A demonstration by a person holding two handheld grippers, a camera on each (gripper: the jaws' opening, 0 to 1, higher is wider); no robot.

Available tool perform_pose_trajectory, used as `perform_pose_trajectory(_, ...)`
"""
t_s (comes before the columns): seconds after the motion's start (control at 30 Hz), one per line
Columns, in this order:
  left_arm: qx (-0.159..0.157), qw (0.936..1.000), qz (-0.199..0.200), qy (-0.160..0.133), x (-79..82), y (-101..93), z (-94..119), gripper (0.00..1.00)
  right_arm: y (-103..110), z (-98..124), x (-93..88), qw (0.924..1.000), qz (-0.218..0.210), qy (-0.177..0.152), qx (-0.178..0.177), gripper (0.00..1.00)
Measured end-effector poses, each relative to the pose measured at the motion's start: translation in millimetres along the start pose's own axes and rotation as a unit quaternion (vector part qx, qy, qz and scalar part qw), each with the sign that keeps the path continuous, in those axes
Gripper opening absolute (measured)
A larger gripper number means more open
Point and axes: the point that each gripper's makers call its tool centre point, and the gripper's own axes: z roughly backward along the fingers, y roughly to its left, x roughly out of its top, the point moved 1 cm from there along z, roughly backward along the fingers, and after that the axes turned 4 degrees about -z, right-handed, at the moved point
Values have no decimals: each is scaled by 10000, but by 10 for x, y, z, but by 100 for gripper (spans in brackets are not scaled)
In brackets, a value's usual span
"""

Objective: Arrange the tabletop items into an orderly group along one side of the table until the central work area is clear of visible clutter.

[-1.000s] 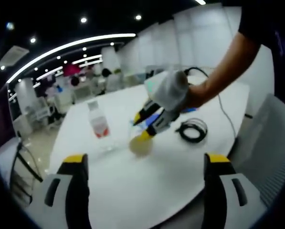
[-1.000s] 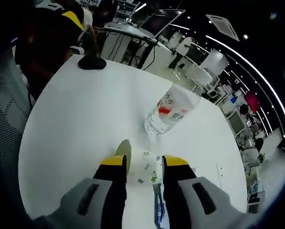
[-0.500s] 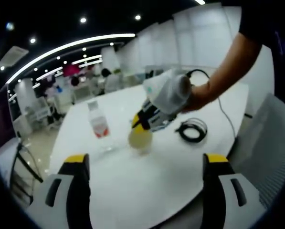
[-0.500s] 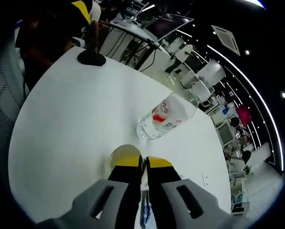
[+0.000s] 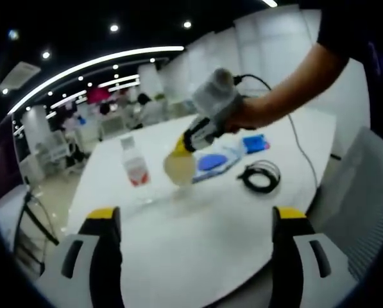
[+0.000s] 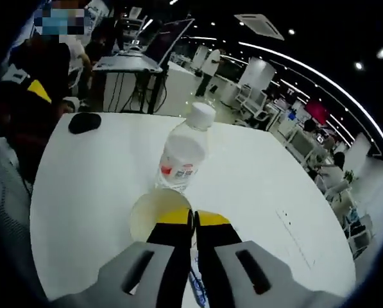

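Observation:
My right gripper (image 6: 192, 217) is shut on the rim of a pale yellowish paper cup (image 6: 151, 215); from the left gripper view that cup (image 5: 179, 168) hangs lifted above the white table (image 5: 197, 224) in the right gripper (image 5: 180, 147). A clear water bottle with a red label (image 5: 133, 168) stands upright to the cup's left, and it rises just beyond the cup in the right gripper view (image 6: 184, 156). My left gripper (image 5: 194, 215) stays open near the table's near edge with nothing between its jaws.
A blue flat item on a white sheet (image 5: 212, 161), a blue box (image 5: 254, 142) and a coiled black cable (image 5: 260, 175) lie right of the cup. A black mouse (image 6: 85, 122) sits at the table's far edge. Office chairs and desks stand beyond.
My right gripper shut on the cup's rim and lifted it off the table, uncovering the blue item beneath. The left gripper has stayed put.

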Motion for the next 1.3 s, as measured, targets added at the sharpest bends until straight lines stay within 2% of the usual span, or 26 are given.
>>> perform_pose_trajectory(0.1,-8,10000,6,7,-1,-2,-4,94,-68,-55,-9,9973,-736,-4,60,2)
perform_pose_trajectory(0.2,-18,10000,5,15,-1,-9,-6,94,-126,-105,-64,9885,-1511,14,75,2)
perform_pose_trajectory(0.23,-18,10000,8,22,-4,-9,-7,94,-145,-134,-71,9870,-1606,-6,76,2)
perform_pose_trajectory(0.27,-22,10000,12,26,-4,-11,-8,94,-148,-151,-90,9836,-1803,9,100,2)
perform_pose_trajectory(0.37,-28,10000,10,44,-7,-14,-12,94,-158,-179,-171,9661,-2581,12,77,2)
perform_pose_trajectory(0.47,-45,10000,30,62,-17,-21,-17,94,-235,-225,-228,9603,-2789,-17,-17,2)
perform_pose_trajectory(0.53,-54,10000,39,51,-15,-25,-19,94,-261,-254,-239,9527,-3039,-72,-51,2)
perform_pose_trajectory(0.6,-79,10000,36,48,-14,-34,-23,95,-302,-285,-266,9554,-2950,-35,-118,2)
perform_pose_trajectory(0.77,-123,9999,39,86,-26,-53,-35,96,-425,-414,-340,9521,-3053,50,-173,2)
perform_pose_trajectory(0.87,-133,9999,66,69,-22,-53,-40,96,-500,-488,-386,9474,-3194,97,-200,2)
perform_pose_trajectory(1.07,-175,9998,44,117,-32,-70,-49,96,-445,-477,-407,9425,-3335,135,-167,2)
perform_pose_trajectory(1.3,-175,9997,42,142,-41,-73,-49,95,-379,-473,-363,9463,-3227,181,-84,2)
